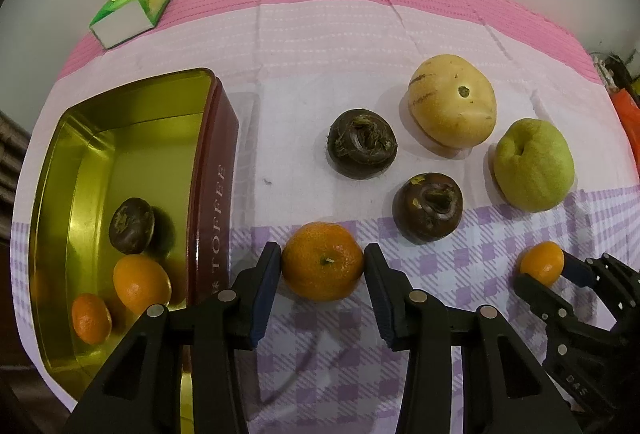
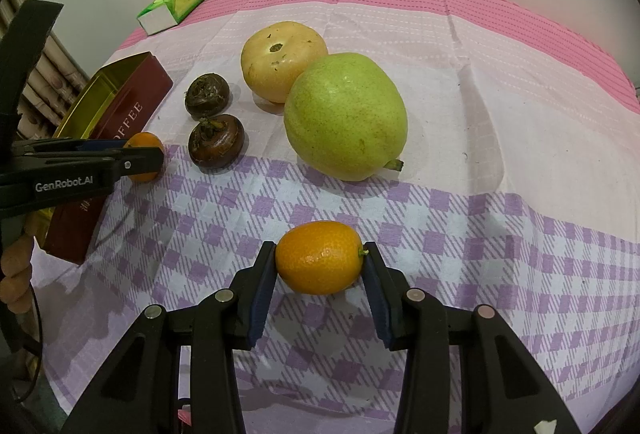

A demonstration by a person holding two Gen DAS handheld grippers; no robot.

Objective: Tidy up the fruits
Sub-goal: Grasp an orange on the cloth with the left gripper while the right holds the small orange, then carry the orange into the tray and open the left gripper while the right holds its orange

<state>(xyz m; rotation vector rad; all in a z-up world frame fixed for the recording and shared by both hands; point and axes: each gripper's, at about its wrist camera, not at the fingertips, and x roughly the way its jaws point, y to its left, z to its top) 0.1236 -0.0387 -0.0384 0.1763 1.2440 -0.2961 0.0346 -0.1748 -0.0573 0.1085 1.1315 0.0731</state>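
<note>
My left gripper (image 1: 322,261) is shut on a mandarin (image 1: 320,274) that rests on the checked cloth just right of the red toffee tin (image 1: 216,162). The tin's gold inside holds a dark water chestnut (image 1: 132,230) and two small oranges (image 1: 140,284). My right gripper (image 2: 320,259) is shut on an oval kumquat (image 2: 320,258), pads on both of its ends, low over the cloth. Loose on the cloth lie two water chestnuts (image 1: 362,142), a yellow melon-like fruit (image 1: 452,106) and a green pear (image 2: 346,122). The right wrist view has the left gripper (image 2: 148,156) at its left edge.
A green tissue pack (image 1: 134,6) lies at the table's far left corner by the white wall. The pink and purple cloth (image 2: 500,194) covers the table. A person's hand (image 2: 16,274) shows at the left edge, beside wooden slats.
</note>
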